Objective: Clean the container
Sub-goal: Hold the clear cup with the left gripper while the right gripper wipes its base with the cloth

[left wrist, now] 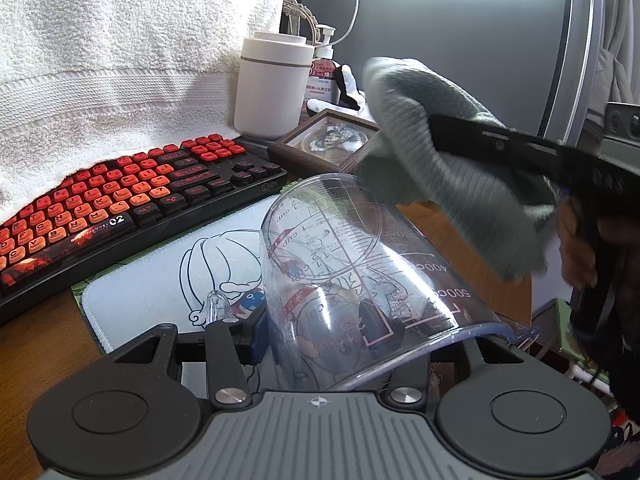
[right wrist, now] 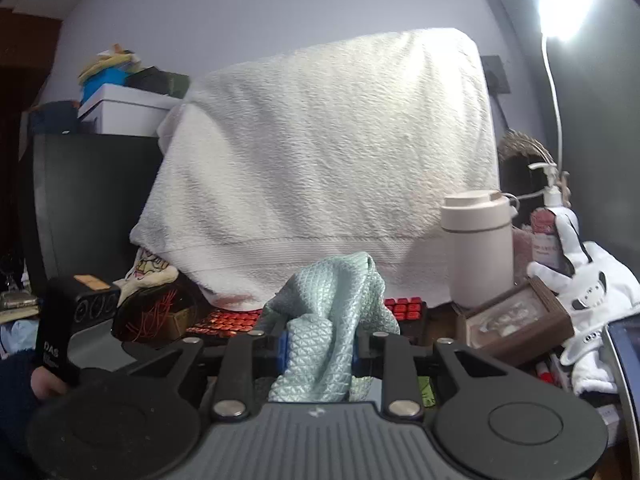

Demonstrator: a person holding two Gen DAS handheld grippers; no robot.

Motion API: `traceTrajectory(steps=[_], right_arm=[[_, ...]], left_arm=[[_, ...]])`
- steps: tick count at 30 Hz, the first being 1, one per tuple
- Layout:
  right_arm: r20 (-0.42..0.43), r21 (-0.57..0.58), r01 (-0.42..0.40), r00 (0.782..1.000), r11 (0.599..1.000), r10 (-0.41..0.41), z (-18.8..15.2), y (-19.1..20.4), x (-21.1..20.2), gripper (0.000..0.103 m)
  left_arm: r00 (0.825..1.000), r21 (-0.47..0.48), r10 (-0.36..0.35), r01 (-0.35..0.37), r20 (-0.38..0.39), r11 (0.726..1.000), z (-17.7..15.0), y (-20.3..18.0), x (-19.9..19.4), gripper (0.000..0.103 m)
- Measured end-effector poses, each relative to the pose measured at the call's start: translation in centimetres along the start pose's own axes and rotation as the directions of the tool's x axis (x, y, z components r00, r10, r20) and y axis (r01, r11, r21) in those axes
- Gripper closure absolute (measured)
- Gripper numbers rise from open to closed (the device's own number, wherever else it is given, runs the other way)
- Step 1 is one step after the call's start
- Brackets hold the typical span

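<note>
Clear plastic measuring cup (left wrist: 360, 276), printed w/ cup & ml scales plus red labels, is tipped on its side above the surface, base pointing away, open rim w/ pour spout toward the left-wrist camera. It looks empty, w/ its handle at its lower left. Grey-green textured cloth (right wrist: 328, 332) is bunched up & folded, hanging just above the cup's far end.

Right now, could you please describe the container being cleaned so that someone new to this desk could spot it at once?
Start at the red and black keyboard and move to the white illustrated desk mat beside it. Above the mat, the left gripper holds a clear plastic measuring cup tilted on its side. Unlike the opaque white canister behind, it is see-through with printed scale markings.
</note>
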State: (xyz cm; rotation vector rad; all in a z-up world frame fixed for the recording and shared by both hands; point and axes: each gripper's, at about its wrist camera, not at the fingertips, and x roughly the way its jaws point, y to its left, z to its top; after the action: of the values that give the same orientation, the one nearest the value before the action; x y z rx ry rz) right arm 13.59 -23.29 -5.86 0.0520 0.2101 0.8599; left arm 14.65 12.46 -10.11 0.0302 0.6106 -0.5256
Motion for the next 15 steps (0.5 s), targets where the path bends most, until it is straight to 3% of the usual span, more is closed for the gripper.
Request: traceTrajectory(steps=[5,15], right_arm=[[-0.008,-0.055,0.008,1.0,0.998,-0.009,-0.4,2.4,2.5,0.077],[0.031,0.031,0.011,0.999,0.999,-0.012,-1.7,4.1,2.5,0.076]], left_arm=[[1.0,-0.002,-0.001,0.001,0.0,1.0,0.0,0.0,0.0,0.057],[1.0,0.001,0.0,0.0,0.0,1.0,0.0,-0.2,-0.1,0.057]])
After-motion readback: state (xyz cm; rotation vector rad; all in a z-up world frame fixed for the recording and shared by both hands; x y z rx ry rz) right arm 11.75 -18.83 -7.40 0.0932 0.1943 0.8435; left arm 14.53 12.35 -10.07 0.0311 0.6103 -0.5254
